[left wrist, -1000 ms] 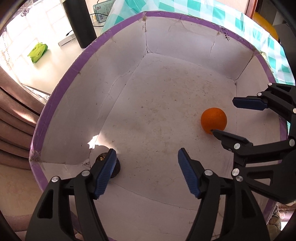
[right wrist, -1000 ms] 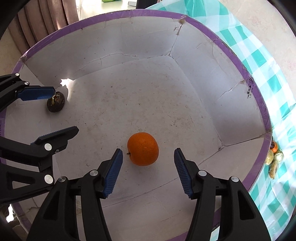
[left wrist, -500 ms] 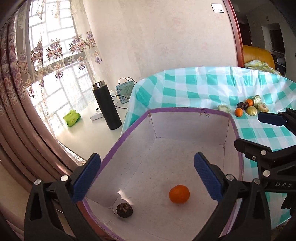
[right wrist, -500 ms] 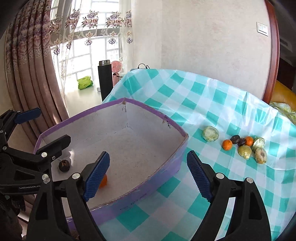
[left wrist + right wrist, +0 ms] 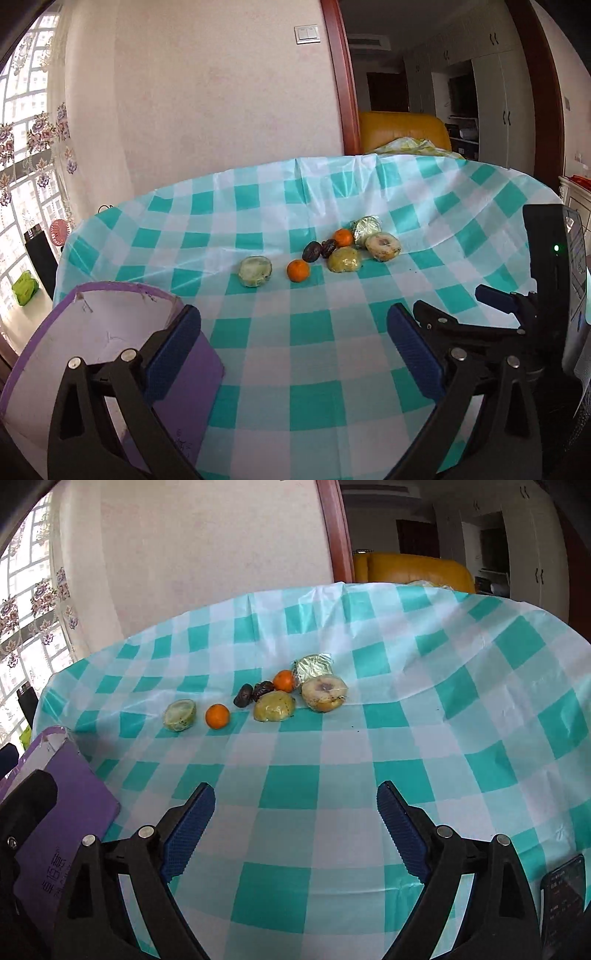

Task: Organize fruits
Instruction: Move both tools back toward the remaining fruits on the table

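On the checked surface (image 5: 332, 768), toward its far middle, lay the fruit stock, counted as follows: two oranges, one (image 5: 217, 716) standing alone toward the left and one (image 5: 284, 680) within the cluster; two dark fruits (image 5: 243, 695) touching each other; four wrapped pieces, namely a greenish half (image 5: 179, 715) at the far left and apart from the rest, a yellow-green piece (image 5: 274, 706), a pale piece with a dark centre (image 5: 324, 693), and a foil-like wrapped piece (image 5: 313, 666) at the back. Total: eight items, six bunched together, two set out leftward in a row. One purple box (image 5: 110, 332) with a white interior stood at the near left edge of the surface; its contents could not be seen from either view. One phone (image 5: 563, 893) lay at the near right edge. Left tool (image 5: 291, 354): one, jaws spread wide, holding nothing, poised beside the box's right wall. Right tool (image 5: 295, 827): one, jaws spread wide, holding nothing, facing the fruit. Between both tools and the cluster stretched a broad run of bare cloth; the far edge of the surface curved away behind the fruit, with open cloth also to the right.
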Demonstrator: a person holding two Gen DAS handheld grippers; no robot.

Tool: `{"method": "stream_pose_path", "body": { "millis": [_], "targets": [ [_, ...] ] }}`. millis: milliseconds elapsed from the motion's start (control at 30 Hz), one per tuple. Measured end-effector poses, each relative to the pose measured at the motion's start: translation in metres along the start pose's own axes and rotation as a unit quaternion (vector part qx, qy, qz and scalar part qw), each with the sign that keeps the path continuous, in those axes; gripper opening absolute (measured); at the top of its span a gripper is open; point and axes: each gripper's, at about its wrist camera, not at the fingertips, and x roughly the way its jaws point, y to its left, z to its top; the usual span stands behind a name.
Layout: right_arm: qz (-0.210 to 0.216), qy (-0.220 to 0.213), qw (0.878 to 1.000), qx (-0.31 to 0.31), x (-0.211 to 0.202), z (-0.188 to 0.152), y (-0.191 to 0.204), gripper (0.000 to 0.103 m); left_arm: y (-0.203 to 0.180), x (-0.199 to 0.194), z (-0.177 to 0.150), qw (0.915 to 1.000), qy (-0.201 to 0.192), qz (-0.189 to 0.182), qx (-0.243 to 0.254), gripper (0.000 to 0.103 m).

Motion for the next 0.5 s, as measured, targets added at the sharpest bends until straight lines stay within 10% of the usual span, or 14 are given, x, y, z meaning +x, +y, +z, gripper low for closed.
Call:
{"method": "stream_pose_path", "body": {
  "millis": [500],
  "targets": [
    [-0.081, 0.13, 0.984, -0.088, 0.187, 0.081, -0.014, 0.087, 0.029, 0.184, 0.013, 0.9912, 0.105, 0.0, -0.081, 0.101]
  ]
}}
